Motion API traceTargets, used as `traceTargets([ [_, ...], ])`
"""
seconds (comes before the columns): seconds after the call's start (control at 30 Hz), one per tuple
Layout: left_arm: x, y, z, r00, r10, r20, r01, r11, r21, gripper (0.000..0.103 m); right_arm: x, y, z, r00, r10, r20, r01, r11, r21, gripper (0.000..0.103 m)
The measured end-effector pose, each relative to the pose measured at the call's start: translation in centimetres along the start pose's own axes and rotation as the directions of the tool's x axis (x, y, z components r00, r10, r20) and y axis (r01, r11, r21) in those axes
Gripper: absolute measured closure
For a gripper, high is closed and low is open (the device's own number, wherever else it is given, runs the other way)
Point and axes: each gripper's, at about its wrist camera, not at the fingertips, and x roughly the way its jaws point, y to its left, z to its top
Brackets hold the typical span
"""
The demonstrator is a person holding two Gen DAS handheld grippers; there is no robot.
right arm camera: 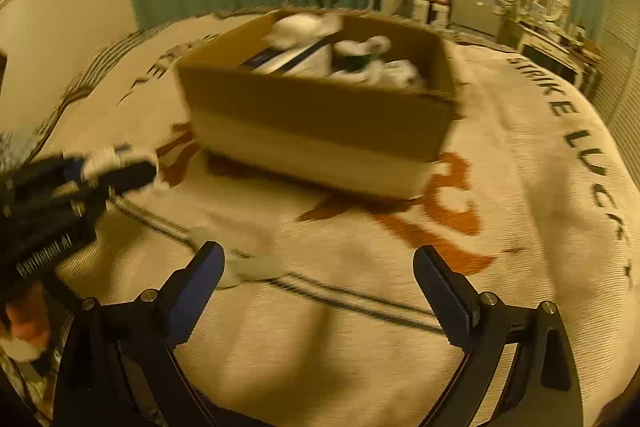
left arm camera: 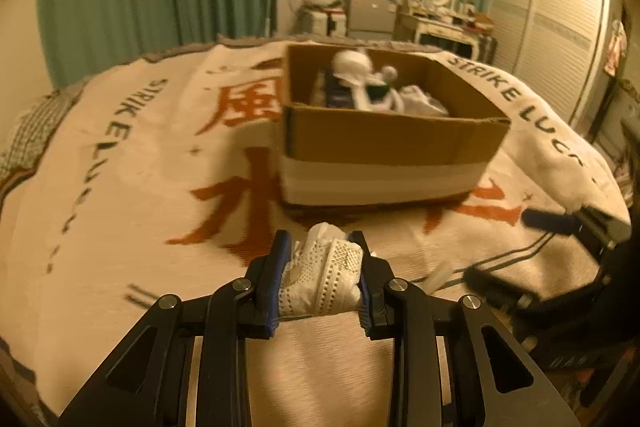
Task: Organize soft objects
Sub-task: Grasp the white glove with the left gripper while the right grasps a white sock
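Left gripper (left arm camera: 322,267) clamps a white perforated soft item (left arm camera: 324,279) above the blanket (left arm camera: 120,187), just short of the cardboard box (left arm camera: 384,143). Box already holds several soft things (left arm camera: 360,83), so task looks well along. Right gripper (right arm camera: 320,267) hangs spread, empty. 1 small white scrap (right arm camera: 256,267) lies on the blanket near its left finger, likely left to collect.
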Motion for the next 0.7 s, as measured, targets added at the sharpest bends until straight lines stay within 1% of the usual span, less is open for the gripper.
traceTargets([
  [0.07,0.1,1.0,-0.2,1.000,0.028,0.002,-0.028,1.000,0.003,0.074,1.1,1.6,-0.3,1.000,0.017,-0.019,-0.018,1.000,-0.017,0.007],
  [0.13,0.2,1.6,-0.9,0.999,0.038,-0.004,-0.038,0.999,-0.001,0.074,2.3,2.7,-0.6,0.999,0.025,-0.037,-0.026,0.999,-0.030,0.008],
  [0.17,0.2,1.8,-1.0,0.999,0.039,-0.009,-0.039,0.999,-0.003,0.074,3.0,3.2,-0.7,0.998,0.027,-0.049,-0.028,0.999,-0.037,0.010],
  [0.3,0.8,2.3,-1.8,0.999,0.041,-0.024,-0.041,0.999,-0.005,0.074,5.6,4.2,-1.1,0.995,0.029,-0.097,-0.033,0.999,-0.039,0.016],
  [0.37,0.9,2.3,-1.9,0.999,0.031,-0.030,-0.031,0.999,-0.006,0.074,6.3,4.4,-1.2,0.993,0.035,-0.116,-0.040,0.998,-0.045,0.027],
  [0.43,1.1,2.2,-2.0,0.999,0.025,-0.035,-0.025,1.000,-0.003,0.075,6.6,4.8,-1.4,0.992,0.018,-0.121,-0.026,0.998,-0.064,0.030],
  [0.47,1.3,2.1,-2.1,0.999,0.024,-0.038,-0.024,1.000,-0.001,0.074,6.6,4.8,-1.5,0.993,0.017,-0.117,-0.025,0.998,-0.066,0.037],
  [0.5,1.3,2.1,-2.2,0.999,0.024,-0.040,-0.024,1.000,0.000,0.074,6.5,4.8,-1.5,0.993,0.018,-0.114,-0.026,0.998,-0.064,0.041],
  [0.63,1.2,2.1,-2.2,0.999,0.017,-0.040,-0.017,1.000,-0.007,0.074,6.0,4.5,-1.6,0.995,0.025,-0.096,-0.031,0.998,-0.054,0.052],
  [0.67,1.2,2.1,-2.1,0.999,0.016,-0.039,-0.017,1.000,-0.009,0.074,5.8,4.4,-1.6,0.995,0.043,-0.093,-0.047,0.998,-0.049,0.066],
  [0.7,1.1,2.1,-2.1,0.999,0.018,-0.038,-0.018,1.000,-0.010,0.074,5.6,4.4,-1.6,0.995,0.042,-0.093,-0.047,0.998,-0.049,0.068],
])
